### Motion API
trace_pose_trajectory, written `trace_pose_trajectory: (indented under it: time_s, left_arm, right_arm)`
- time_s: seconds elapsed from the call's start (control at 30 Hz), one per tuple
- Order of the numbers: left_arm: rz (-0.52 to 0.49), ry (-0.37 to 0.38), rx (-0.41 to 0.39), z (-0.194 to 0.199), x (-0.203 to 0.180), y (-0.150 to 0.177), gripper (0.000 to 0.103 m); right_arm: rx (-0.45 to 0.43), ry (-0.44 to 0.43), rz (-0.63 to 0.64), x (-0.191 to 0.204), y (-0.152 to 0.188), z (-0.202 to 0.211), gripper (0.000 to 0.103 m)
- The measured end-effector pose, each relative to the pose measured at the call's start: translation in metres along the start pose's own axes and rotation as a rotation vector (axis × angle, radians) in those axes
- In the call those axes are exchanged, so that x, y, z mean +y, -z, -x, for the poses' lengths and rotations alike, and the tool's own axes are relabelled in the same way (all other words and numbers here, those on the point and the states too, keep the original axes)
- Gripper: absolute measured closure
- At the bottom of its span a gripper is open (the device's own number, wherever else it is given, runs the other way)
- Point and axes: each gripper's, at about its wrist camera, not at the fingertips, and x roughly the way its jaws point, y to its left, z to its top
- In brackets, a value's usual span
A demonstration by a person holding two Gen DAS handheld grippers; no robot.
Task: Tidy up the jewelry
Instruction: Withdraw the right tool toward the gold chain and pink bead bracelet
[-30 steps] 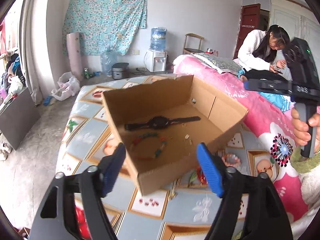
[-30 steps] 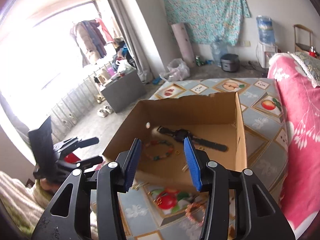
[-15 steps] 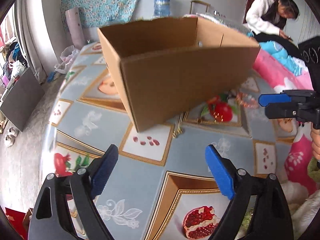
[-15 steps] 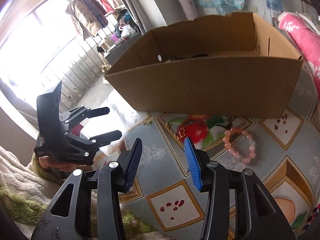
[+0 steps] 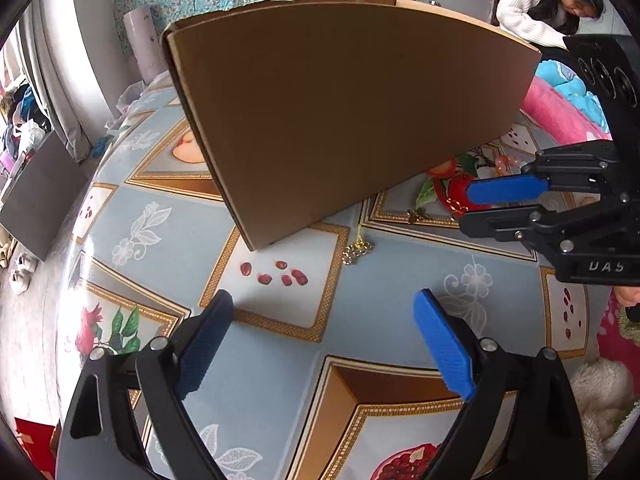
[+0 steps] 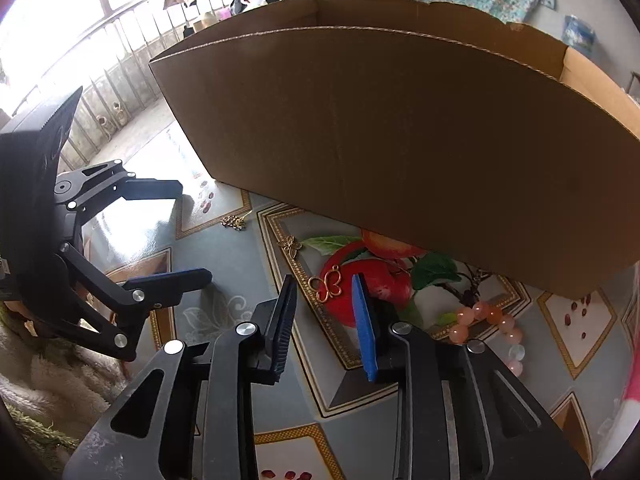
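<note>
A brown cardboard box (image 5: 340,108) stands on the patterned tablecloth; its inside is hidden from both views. In the right wrist view, a gold butterfly-outline pendant (image 6: 329,285) lies just beyond my open right gripper (image 6: 325,322), low over the table. A small gold butterfly charm (image 6: 291,245) and a gold chain cluster (image 6: 234,222) lie further left. A pink bead bracelet (image 6: 490,326) lies to the right. My left gripper (image 5: 320,344) is open and empty, with the gold cluster (image 5: 357,250) ahead of it. My left gripper also shows in the right wrist view (image 6: 188,236).
The tablecloth (image 5: 280,380) covers a round-edged table with floor to the left. A pink floral quilt (image 5: 560,108) lies at the right. A person in white (image 5: 548,4) sits behind the box. My right gripper (image 5: 504,200) reaches in from the right.
Both grippers have come down low to the table in front of the box. The box contents have gone out of view. The right gripper has closed in on the butterfly pendant.
</note>
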Motion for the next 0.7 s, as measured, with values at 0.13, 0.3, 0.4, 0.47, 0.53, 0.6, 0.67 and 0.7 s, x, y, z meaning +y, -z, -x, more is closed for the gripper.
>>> trace_pose_trajectory:
  time_s: [0.13, 0.3, 0.4, 0.47, 0.53, 0.6, 0.67, 0.7]
  left_arm:
    - [0.016, -0.011, 0.000, -0.004, 0.001, -0.001, 0.006]
    - [0.015, -0.010, -0.012, -0.004, 0.002, 0.001, 0.006]
    - [0.017, -0.009, -0.019, -0.003, 0.002, 0.003, 0.006]
    - [0.017, -0.009, -0.018, -0.002, 0.002, 0.004, 0.006]
    - [0.016, -0.009, -0.017, -0.003, 0.003, 0.004, 0.006]
    - [0.016, -0.009, -0.020, -0.003, 0.003, 0.004, 0.006]
    - [0.014, -0.009, -0.021, -0.003, 0.002, 0.004, 0.005]
    - [0.015, -0.009, -0.021, -0.002, 0.002, 0.004, 0.005]
  right_arm:
    - [0.006, 0.028, 0.059, 0.008, -0.008, -0.007, 0.083]
    - [0.024, 0.043, 0.120, 0.020, -0.013, -0.011, 0.090]
    - [0.023, 0.043, 0.118, 0.020, -0.014, -0.012, 0.091]
    - [0.017, 0.032, 0.092, 0.018, -0.013, -0.010, 0.103]
    - [0.021, 0.013, 0.058, 0.012, -0.006, -0.003, 0.103]
    - [0.019, 0.012, 0.042, 0.008, -0.004, -0.001, 0.103]
    - [0.021, 0.016, 0.027, 0.006, -0.002, 0.001, 0.103]
    - [0.023, 0.018, 0.020, 0.003, 0.001, 0.003, 0.103]
